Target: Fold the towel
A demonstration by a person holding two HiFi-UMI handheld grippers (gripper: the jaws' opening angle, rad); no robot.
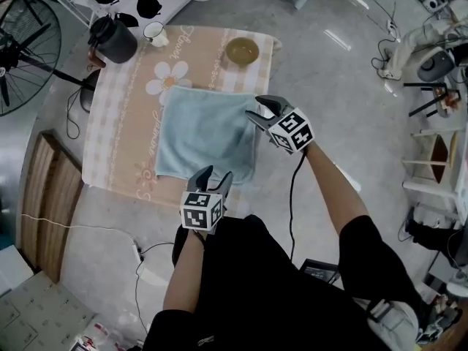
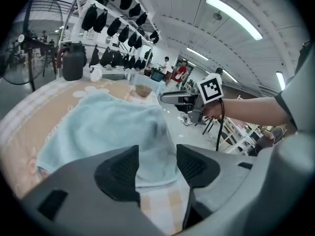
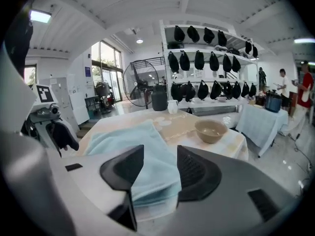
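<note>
Towel (image 1: 205,134): light blue, lying flat on the table (image 1: 117,145), on the half nearer the person and close to the table's right edge. In the right gripper view its corner at that edge showed as stacked layers, one lying on another. No part of it was lifted off the table.

Left gripper (image 1: 217,172): it was held at the table's near edge, pointing down and across the table. Its jaws stood wide apart. In the left gripper view the towel's near edge and a strip of checked tablecloth showed through the gap, with neither pad pressing on cloth. Nothing was held.

Right gripper (image 1: 257,107): it was held at the table's right edge, over the towel's corner there. Its jaws also stood wide apart. In the right gripper view the layered corner lay in the gap between the pads, and no pad was closed on it. Nothing was held.

Other items on the table, all at its far end:
- A tan bowl (image 1: 242,51) stood at the far right corner.
- A white cup (image 1: 154,32) stood near the middle of the far edge.
- A dark jug (image 1: 115,39) stood at the far left corner.

A standing fan (image 1: 25,42) was on the floor beyond the table's left side. All of these stood well apart from the towel.
</note>
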